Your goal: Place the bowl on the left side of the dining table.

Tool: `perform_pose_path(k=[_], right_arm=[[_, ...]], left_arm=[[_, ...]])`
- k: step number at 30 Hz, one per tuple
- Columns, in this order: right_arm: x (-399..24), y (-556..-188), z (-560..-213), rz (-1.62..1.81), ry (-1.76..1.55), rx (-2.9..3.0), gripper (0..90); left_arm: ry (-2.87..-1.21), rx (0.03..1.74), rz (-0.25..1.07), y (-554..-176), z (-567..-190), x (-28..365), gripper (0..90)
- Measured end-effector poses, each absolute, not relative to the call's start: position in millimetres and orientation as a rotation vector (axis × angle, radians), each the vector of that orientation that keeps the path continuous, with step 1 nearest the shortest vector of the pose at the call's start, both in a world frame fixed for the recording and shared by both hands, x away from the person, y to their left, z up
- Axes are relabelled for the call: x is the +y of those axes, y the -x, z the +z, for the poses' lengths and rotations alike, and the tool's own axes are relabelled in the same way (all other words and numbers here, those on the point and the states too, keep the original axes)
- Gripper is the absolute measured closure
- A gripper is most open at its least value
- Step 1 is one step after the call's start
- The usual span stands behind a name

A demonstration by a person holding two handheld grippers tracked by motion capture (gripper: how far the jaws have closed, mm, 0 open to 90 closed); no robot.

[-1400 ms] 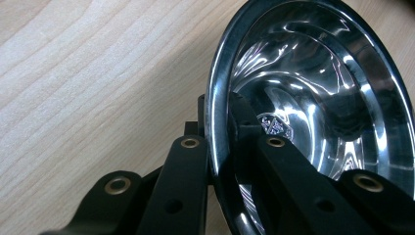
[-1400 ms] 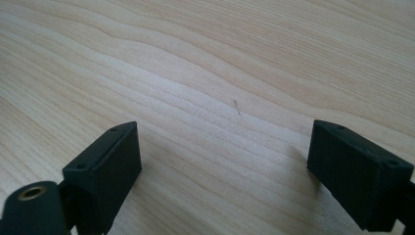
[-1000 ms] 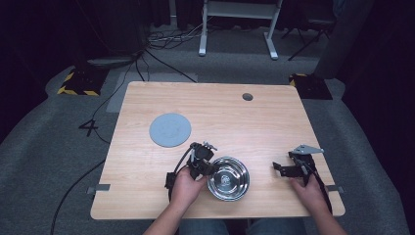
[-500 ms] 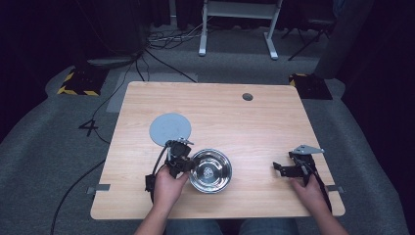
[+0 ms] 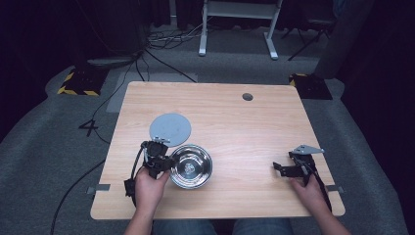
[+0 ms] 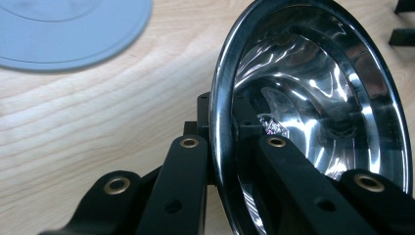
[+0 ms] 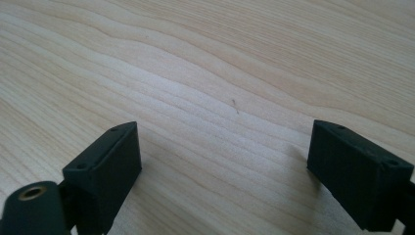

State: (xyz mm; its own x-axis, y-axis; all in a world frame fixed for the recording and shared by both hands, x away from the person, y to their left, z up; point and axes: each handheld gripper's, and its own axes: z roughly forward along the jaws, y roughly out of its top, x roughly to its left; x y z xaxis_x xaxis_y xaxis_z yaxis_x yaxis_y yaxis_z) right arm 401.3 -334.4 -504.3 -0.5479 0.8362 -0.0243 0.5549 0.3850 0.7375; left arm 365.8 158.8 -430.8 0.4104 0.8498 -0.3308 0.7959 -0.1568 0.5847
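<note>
At the far left of my reach a flat grey disc [image 5: 170,128] lies on the wooden table [image 5: 244,127], just behind my left gripper [image 5: 164,164]. That gripper is clamped on the near-left rim of the steel bowl [image 5: 191,166]: in the left gripper view one jaw sits outside the rim and the other inside the shiny bowl [image 6: 313,112], pinching the wall between them. The bowl sits near the table's front edge, left of centre. Well to the right, my right gripper [image 5: 284,169] rests on bare wood, its jaws spread wide with nothing between them.
</note>
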Motion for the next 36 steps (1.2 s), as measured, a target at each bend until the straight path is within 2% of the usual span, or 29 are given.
perform_pose_path(k=[3,29,36], right_arm=[[-334,-401,-504,0.974,-1.204,2.254,12.5],[-335,-401,-504,0.966,-1.198,2.254,12.5],[-335,-401,-504,0.968,-1.2,2.254,12.5]], left_arm=[[-1.954,1.406,0.137,-373,-427,164,85.8],[-1.821,1.462,0.163,-434,-404,183,85.8],[-1.877,1.468,0.177,-461,-404,177,86.0]])
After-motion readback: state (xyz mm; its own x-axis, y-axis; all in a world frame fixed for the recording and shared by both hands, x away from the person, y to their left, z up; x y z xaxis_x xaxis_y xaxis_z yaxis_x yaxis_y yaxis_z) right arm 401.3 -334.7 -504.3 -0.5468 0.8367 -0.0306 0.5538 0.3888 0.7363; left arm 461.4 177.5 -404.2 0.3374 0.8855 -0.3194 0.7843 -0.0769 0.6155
